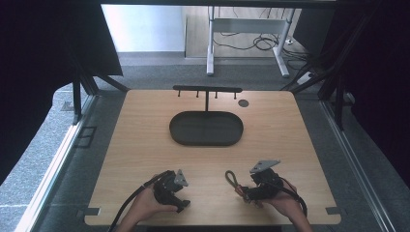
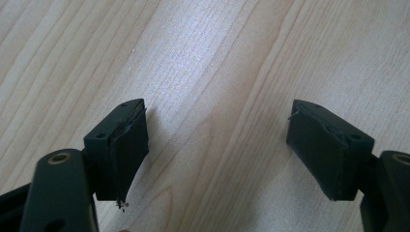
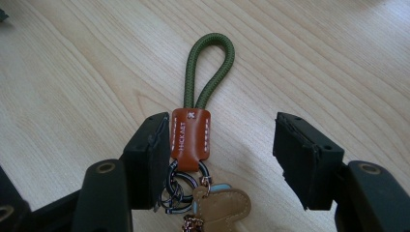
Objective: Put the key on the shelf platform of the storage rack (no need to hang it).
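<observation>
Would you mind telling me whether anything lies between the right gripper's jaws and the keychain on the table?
Nothing visible does. The keychain lies on the table between the open jaws of the right gripper; its brown leather tab sits against the left jaw, with a clear gap to the other.

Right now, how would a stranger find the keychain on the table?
Start at the wooden table and go to its near edge, right side. The keychain lies between the right hand-held gripper jaws: a green cord loop on a brown leather tab.
</observation>
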